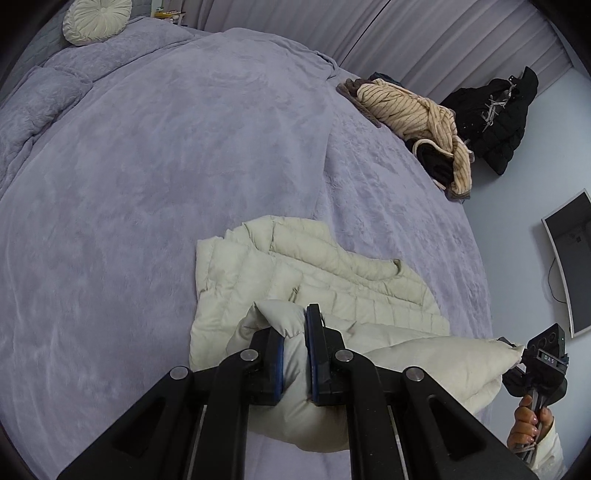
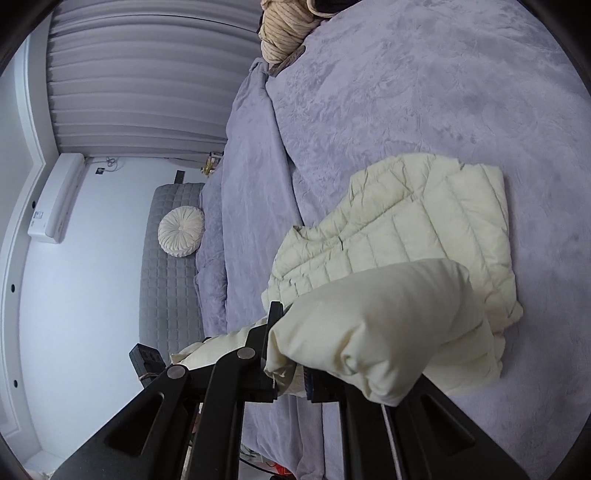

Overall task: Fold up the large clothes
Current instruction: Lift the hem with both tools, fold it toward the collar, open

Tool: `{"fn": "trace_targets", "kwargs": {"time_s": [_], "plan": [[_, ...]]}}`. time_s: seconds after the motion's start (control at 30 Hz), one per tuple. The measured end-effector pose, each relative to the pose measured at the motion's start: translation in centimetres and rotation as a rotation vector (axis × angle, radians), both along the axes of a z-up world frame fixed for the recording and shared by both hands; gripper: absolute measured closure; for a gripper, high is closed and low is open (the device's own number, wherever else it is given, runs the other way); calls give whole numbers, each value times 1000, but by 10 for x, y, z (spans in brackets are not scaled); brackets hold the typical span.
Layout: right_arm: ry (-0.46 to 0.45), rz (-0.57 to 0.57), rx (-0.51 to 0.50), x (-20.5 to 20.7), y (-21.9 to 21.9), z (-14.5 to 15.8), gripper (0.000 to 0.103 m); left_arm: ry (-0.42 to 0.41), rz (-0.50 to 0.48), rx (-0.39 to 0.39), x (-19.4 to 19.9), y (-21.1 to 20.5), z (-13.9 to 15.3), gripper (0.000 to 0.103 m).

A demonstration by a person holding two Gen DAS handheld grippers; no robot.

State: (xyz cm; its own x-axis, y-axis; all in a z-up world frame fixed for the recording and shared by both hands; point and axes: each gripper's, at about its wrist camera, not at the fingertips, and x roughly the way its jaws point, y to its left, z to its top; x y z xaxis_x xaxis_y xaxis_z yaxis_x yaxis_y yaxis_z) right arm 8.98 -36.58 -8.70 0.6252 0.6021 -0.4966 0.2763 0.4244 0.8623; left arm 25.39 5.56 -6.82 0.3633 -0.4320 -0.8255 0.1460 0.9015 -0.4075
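A cream jacket (image 1: pixel 317 280) is lying half-folded on a bed (image 1: pixel 147 184). The left gripper (image 1: pixel 295 354) and right gripper (image 2: pixel 290 363) are each pinching its raised near edge. Carrying both corners level should be keeping the fold straight. The right gripper's label is reading "DAS".

Jackets: two; one cream jacket (image 1: pixel 314 273) at lower centre, one black jacket (image 1: pixel 495 110) at upper right
Round cushions: one cushion (image 1: pixel 96 20), upper left
Grippers: two; left gripper (image 1: pixel 295 354), right gripper (image 2: pixel 288 369)
Striped garments: one striped garment (image 1: pixel 406 107), upper right
Beds: one bed (image 1: pixel 147 184)
Monitors: one monitor (image 1: pixel 570 258), right edge
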Motion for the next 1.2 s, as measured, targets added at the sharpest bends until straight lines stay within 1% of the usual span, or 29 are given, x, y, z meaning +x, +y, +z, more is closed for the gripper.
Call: {"fn": "trace_targets", "kwargs": {"time_s": [0.13, 0.3, 0.4, 0.47, 0.53, 0.63, 0.67, 0.7, 0.73, 0.77, 0.8, 0.83, 0.87, 0.97, 1.07, 1.13, 1.2], "plan": [[59, -30, -8, 41, -11, -29, 93, 33, -7, 62, 40, -11, -36, 91], [128, -34, -66, 88, -16, -65, 93, 61, -43, 164, 75, -31, -76, 91], [154, -24, -104, 106, -18, -81, 93, 84, -56, 180, 86, -38, -93, 91], [168, -23, -115, 115, -21, -90, 93, 104, -55, 176, 91, -39, -101, 91], [179, -22, -130, 120, -21, -94, 92, 118, -44, 169, 92, -38, -102, 91], [171, -2, -187, 125, -17, -90, 91, 91, -36, 180, 89, -38, -95, 91], [170, 4, -203, 126, -16, -87, 90, 76, -39, 189, 86, -39, -91, 89], [169, 6, -213, 126, -16, -85, 87, 62, -42, 203, 85, -40, -88, 84], [166, 7, -216, 126, -16, -83, 79, 45, -43, 219, 83, -41, -84, 67], [161, 7, -219, 126, -16, -80, 73, 20, -38, 245, 81, -42, -79, 30], [156, 8, -225, 126, -16, -78, 52, -16, -25, 284, 78, -42, -73, 11], [149, 8, -236, 126, -16, -75, 30, -58, -13, 310, 76, -41, -66, 0], [139, 8, -247, 125, -16, -72, 26, -88, -13, 324, 74, -41, -60, 0], [137, 8, -264, 124, -16, -64, 26, -90, 0, 353, 73, -38, -53, 0], [125, -13, -272, 117, -18, -53, 26, -115, 22, 375, 68, -35, -45, 0], [113, -20, -284, 109, -20, -43, 26, -137, 28, 365, 62, -33, -36, 0], [108, -28, -302, 100, -21, -34, 26, -157, 15, 335, 54, -34, -26, 0]]}}
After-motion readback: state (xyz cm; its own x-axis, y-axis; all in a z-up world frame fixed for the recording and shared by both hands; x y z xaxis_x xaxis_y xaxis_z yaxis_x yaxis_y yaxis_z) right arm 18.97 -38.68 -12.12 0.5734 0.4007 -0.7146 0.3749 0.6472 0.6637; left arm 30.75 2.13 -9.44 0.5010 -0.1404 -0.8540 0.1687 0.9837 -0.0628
